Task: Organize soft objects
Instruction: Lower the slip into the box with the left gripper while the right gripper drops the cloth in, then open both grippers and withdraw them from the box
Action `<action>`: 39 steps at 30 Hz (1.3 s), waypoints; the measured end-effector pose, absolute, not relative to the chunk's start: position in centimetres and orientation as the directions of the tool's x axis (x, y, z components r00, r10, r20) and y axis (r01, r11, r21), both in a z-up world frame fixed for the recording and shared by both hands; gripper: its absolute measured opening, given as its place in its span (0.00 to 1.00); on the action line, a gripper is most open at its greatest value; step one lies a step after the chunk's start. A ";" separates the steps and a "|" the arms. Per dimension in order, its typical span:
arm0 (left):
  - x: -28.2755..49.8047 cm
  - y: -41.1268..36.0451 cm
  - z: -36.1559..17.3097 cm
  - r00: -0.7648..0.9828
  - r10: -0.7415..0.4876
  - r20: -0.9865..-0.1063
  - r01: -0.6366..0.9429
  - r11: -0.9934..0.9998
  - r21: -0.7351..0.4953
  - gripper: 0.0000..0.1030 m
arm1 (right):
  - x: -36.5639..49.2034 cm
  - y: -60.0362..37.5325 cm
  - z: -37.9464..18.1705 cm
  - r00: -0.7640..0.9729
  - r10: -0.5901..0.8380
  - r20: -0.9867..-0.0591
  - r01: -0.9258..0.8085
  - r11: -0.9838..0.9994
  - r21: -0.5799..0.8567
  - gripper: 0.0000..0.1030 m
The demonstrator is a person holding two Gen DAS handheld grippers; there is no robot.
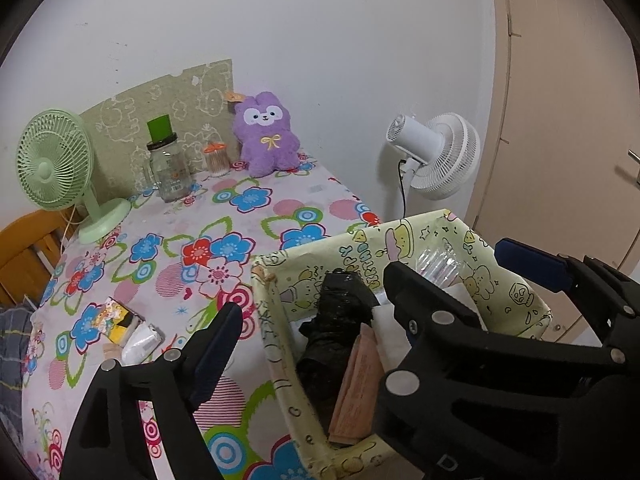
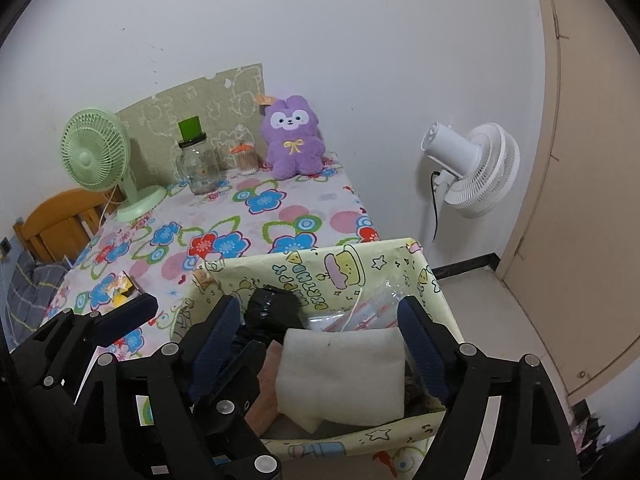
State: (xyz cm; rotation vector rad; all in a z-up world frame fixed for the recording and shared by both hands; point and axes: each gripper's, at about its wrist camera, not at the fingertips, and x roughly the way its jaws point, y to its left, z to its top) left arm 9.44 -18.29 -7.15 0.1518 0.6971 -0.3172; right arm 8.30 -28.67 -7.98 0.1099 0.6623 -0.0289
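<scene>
Both claws hang over the yellow-green cartoon-print basket [image 2: 320, 268] at the near edge of the flowered table [image 1: 256, 216], and both stand with their jaws apart, clamped on nothing. Right gripper [image 2: 320, 340] straddles a folded white foam sheet [image 2: 344, 376] that lies in the basket directly below and between its blue-padded fingers [image 2: 420, 352]; the pads do not press on it. Just left of that sheet, under the right claw's left finger, sits a pinkish-brown packet [image 2: 268, 384], and beyond the fingertips lie a crumpled black plastic bundle [image 2: 272, 308] and some clear plastic wrapping [image 2: 360, 312].

Left gripper [image 1: 312, 292] is just to the left of the right one, with one finger over the tablecloth outside the basket and the other over the basket's inside. The black bundle and the pinkish-brown packet lie below its gap, not gripped. Left of this claw, on the cloth, rest a small colourful packet [image 1: 116, 316] and a white crumpled wrapper [image 1: 140, 344].

Far ahead of both claws, against the wall, sits a purple plush toy [image 1: 268, 136], with a cotton-swab tub [image 1: 216, 160], a glass jar with a green lid [image 1: 168, 164] and a green desk fan [image 1: 56, 160] to its left. A white standing fan [image 1: 440, 156] is beyond the table to the right.
</scene>
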 end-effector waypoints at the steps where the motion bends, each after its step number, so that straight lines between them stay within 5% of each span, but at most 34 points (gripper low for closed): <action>1: 9.4 -18.1 -7.0 0.723 -0.232 -0.650 0.333 0.942 0.034 0.86 | 8.2 -28.5 -7.8 0.790 0.006 -0.613 0.063 0.994 0.091 0.82; 39: 6.8 -8.2 -2.1 0.820 -0.176 -0.544 0.229 0.973 0.030 0.96 | 6.0 -18.9 -2.4 0.848 0.050 -0.528 -0.006 0.996 0.086 0.89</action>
